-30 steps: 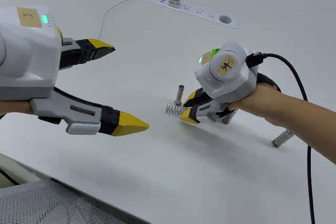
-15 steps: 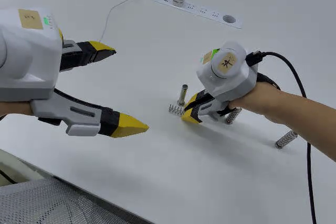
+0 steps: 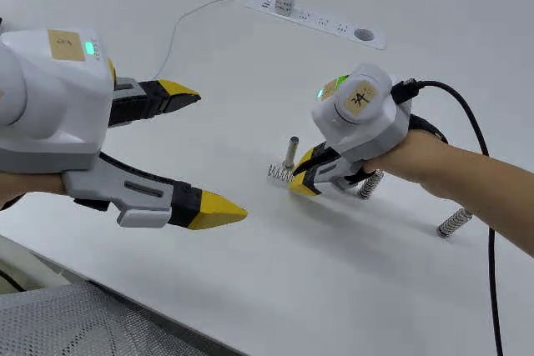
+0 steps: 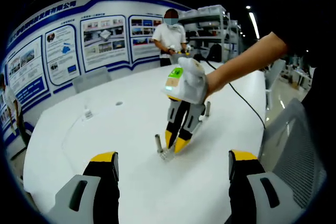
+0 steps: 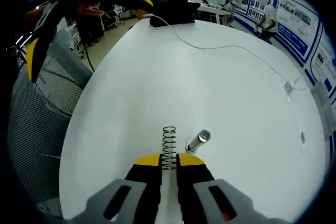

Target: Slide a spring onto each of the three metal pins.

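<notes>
Fingers (image 5: 148, 162) of your right gripper (image 5: 168, 163) are pinched almost together on the near end of a spring (image 5: 168, 145). It lies flat on the table (image 5: 157, 66), free end pointing away from you. The bare pin (image 5: 198, 141) stands upright just beside the spring, on its right in the right gripper view; close, and as far as I can tell not touching. Your left gripper (image 3: 221, 154) hangs above the table well off to the side, jaws spread wide, holding nothing.

To do this step well, lift the spring clear, then turn your wrist so the coil hangs upright, open end down. A grip this near the end probably lets the coil sway, so go slowly and centre its mouth over the pin's top before lowering. Loosen only once several coils are over the pin. Mind the pin: it looks free-standing, and a sideways nudge could tip it.

A second spring (image 3: 370, 183) sits just behind your right gripper and a third spring (image 3: 453, 222) farther right; whether either is on a pin, I can't tell.
</notes>
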The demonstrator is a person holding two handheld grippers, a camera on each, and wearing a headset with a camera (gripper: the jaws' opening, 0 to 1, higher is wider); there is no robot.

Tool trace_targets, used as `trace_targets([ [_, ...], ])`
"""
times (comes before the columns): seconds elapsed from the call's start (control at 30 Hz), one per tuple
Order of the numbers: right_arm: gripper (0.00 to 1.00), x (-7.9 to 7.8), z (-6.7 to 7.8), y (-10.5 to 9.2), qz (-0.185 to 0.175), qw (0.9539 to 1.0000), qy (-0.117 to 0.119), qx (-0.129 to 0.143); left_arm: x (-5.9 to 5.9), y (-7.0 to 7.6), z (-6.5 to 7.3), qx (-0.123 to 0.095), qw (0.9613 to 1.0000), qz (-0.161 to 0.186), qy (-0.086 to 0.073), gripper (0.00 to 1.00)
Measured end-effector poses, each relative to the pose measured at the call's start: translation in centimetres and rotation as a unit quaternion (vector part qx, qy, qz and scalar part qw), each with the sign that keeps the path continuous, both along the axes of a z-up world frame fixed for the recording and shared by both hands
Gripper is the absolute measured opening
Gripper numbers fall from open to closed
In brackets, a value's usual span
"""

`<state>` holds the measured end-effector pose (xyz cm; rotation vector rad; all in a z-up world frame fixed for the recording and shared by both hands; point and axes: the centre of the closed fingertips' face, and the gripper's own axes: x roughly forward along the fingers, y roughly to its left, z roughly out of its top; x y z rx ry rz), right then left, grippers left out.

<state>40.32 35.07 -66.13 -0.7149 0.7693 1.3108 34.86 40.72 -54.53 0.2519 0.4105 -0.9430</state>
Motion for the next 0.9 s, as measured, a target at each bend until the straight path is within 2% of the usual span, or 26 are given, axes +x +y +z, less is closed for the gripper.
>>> trace_targets([
  [0.1, 0.11, -0.3, 0.7, -0.2, 0.002, 1.0, -0.003, 0.007, -0.3, -0.5, 0.1, -0.008, 0.9999, -0.011, 0.006, 0.86],
  [0.27, 0.11, -0.8, 2.0, -0.7, 0.003, 0.9998, -0.009, 0.017, -0.1, -1.4, 0.4, -0.009, 0.9997, -0.024, 0.007, 0.82],
  [0.33, 0.11, -1.0, 2.5, -0.9, 0.005, 0.9997, -0.012, 0.021, -0.1, -1.8, 0.5, -0.017, 0.9994, -0.029, 0.013, 0.8],
  [0.47, 0.11, -1.7, 4.2, -1.2, 0.005, 0.9991, -0.021, 0.035, -0.1, -2.7, 0.9, -0.029, 0.9989, -0.035, 0.009, 0.73],
  [0.73, 0.11, -3.6, 6.6, -1.7, 0.025, 0.9976, -0.047, 0.045, -0.8, -4.2, 0.8, -0.027, 0.998, -0.056, 0.012, 0.64],
  [0.9, 0.11, -5.0, 8.2, -1.4, 0.041, 0.9957, -0.056, 0.062, -1.3, -4.9, 0.5, -0.024, 0.9973, -0.069, 0.015, 0.59],
])
